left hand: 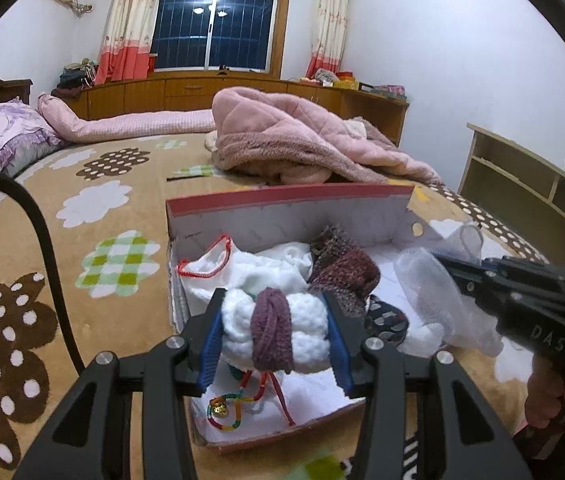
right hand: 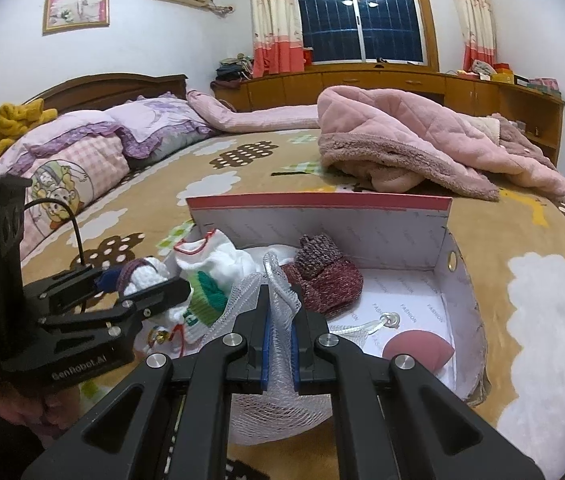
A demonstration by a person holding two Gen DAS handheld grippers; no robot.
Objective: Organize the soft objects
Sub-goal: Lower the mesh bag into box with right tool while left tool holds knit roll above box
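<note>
"GenRobot.AI" on the left gripper [right hand: 150, 292] — "DAS" on the right gripper [left hand: 442, 264] — "FASHION" lining the box [right hand: 414, 304].

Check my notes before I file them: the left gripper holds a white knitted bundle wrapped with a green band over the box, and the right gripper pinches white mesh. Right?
One slip: the band around the white knitted bundle is purple, not green, as the left wrist view shows. The rest stands: the left gripper holds it over the box, and the right gripper pinches the white mesh.
</note>
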